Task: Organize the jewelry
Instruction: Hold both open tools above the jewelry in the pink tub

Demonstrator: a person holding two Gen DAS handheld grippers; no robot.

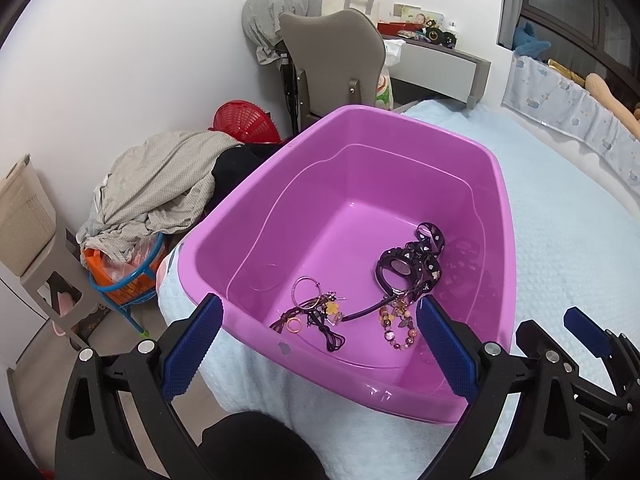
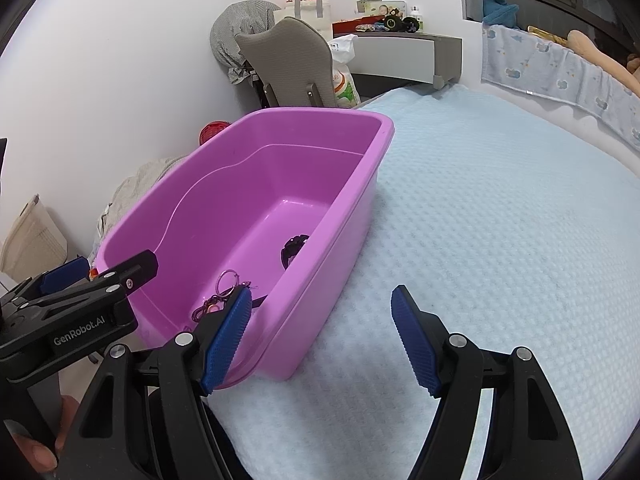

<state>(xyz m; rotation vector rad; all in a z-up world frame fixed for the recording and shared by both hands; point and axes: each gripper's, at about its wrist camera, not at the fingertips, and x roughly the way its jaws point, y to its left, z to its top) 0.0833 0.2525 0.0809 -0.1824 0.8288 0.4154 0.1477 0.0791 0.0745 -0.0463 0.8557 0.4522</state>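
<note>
Heaped in the near right corner of a purple plastic tub (image 1: pixel 320 184) on a pale blue bedspread (image 1: pixel 560 240): tangled jewelry, with a beaded bracelet (image 1: pixel 394 326), a silver hoop (image 1: pixel 305 286), a gold ring (image 1: pixel 295 325) and a black studded watch (image 1: pixel 400 268). Poised over the tub's near rim, the left gripper (image 1: pixel 320 344), tongs spread wide and holding nothing. Hovering above the bedspread just right of the tub (one finger crossing the tub's corner), the right gripper (image 2: pixel 322 344), likewise parted and empty.

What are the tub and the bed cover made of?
Tub: looks like glossy moulded plastic, pink-purple, with highlights on its smooth walls. Bed cover: seems a soft, matte woven fabric, pale blue, with a waffle-like bumpy texture.
</note>
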